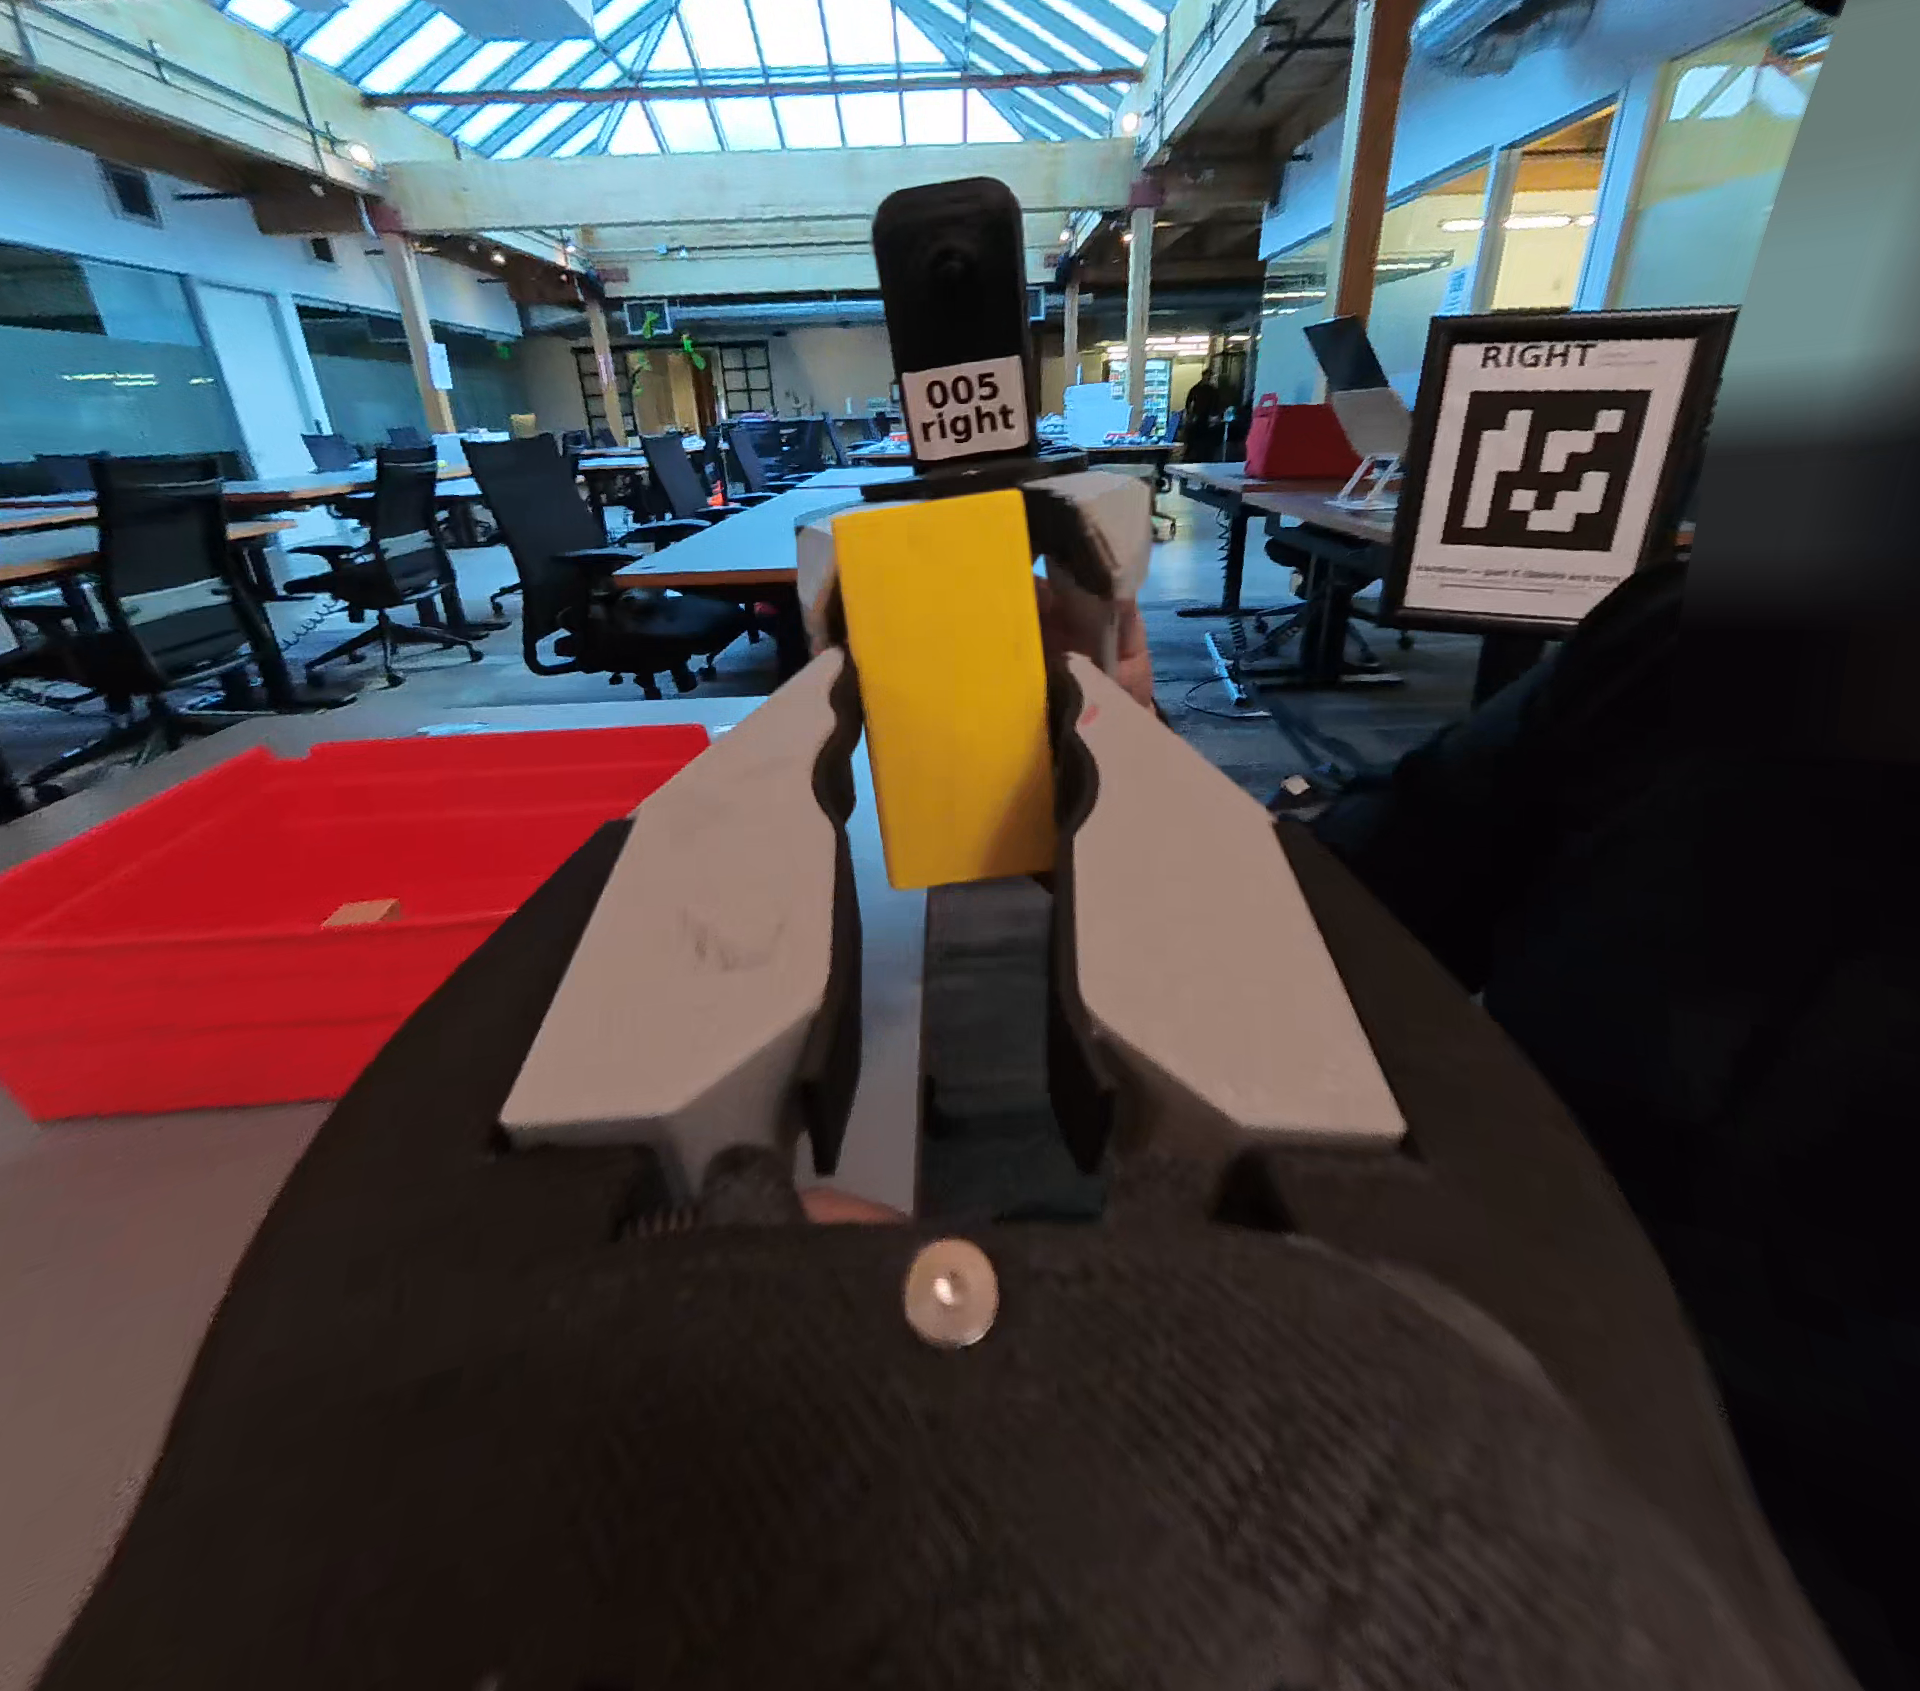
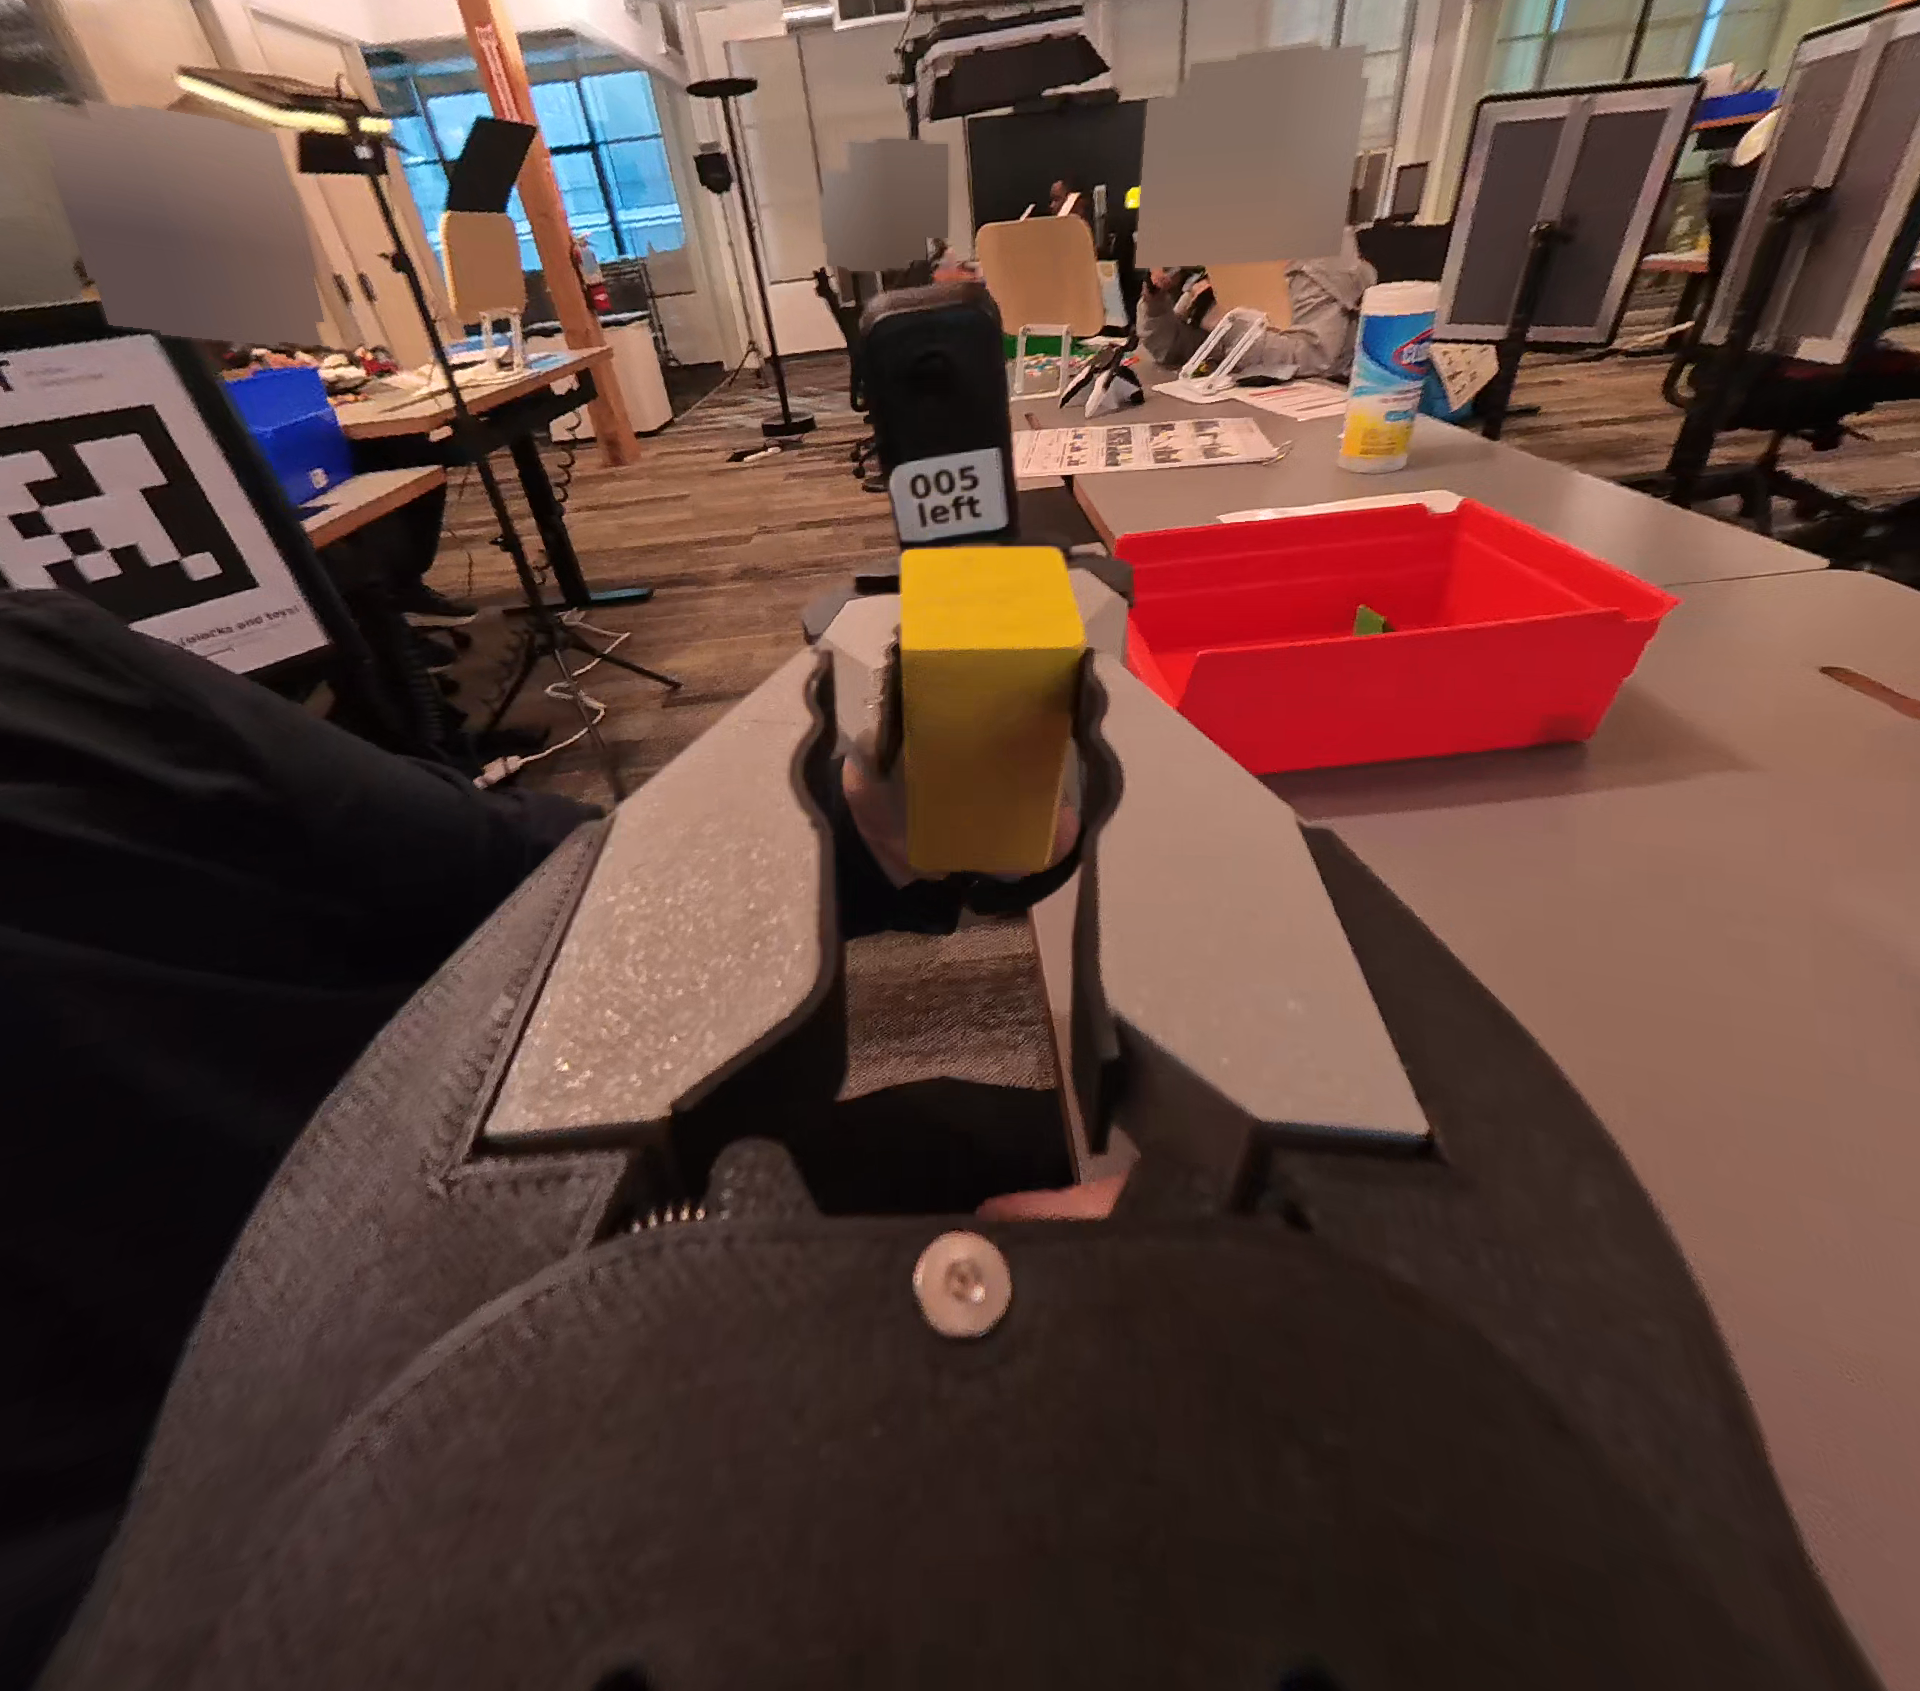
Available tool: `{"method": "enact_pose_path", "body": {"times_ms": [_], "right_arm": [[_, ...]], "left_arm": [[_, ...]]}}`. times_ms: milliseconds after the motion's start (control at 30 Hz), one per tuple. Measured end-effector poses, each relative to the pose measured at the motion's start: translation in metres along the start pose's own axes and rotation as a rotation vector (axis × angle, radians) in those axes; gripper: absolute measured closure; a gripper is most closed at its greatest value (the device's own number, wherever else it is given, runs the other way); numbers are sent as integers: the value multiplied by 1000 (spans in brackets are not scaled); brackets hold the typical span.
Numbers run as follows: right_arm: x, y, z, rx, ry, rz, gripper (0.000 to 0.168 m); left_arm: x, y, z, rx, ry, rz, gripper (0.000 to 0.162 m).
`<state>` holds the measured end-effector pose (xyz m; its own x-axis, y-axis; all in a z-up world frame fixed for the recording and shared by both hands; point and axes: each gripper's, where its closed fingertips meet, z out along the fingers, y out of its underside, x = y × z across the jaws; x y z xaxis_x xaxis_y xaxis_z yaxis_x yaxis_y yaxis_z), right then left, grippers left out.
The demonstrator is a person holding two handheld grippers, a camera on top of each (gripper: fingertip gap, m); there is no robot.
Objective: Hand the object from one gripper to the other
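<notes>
You have the yellow block [image 1: 948,685] squeezed between both your left gripper [image 1: 951,737] and right gripper [image 2: 982,737] in the air, so opening both together could drop it.

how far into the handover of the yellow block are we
Done: the yellow rectangular wooden block is up off the grey table, clear of the red plastic bin, and the two grippers face each other. In hand: both the left gripper and the right gripper have fingers against its sides. Left: one gripper must open and back away. Which one is giving cannot be told.
</notes>
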<state>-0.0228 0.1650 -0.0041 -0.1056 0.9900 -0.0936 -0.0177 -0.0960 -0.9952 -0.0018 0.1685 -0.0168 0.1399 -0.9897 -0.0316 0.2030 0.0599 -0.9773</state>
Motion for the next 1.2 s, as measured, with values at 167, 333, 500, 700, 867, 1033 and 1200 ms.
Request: {"method": "enact_pose_path", "body": {"times_ms": [167,333,500,700,867,1033,1200], "right_arm": [[7,6,2,-30,65,-45,138],[16,20,10,-75,74,-35,136],[23,24,8,-112,97,-12,136],[28,14,1,-59,123,-19,136],[28,24,5,-95,103,2,136],[29,31,6,-122,92,8,136],[27,28,4,-87,33,67,135]], "left_arm": [[-3,13,3,-43,-20,-35,129],[-11,22,-1,-100,-50,-78,129],[-15,27,1,-106,-28,-184,129],[-18,37,1,-128,-17,-239,130],[-17,45,4,-186,-37,-234,129],[-18,51,2,-229,-51,-206,130],[-19,48,3,-237,-93,-160,130]]}}
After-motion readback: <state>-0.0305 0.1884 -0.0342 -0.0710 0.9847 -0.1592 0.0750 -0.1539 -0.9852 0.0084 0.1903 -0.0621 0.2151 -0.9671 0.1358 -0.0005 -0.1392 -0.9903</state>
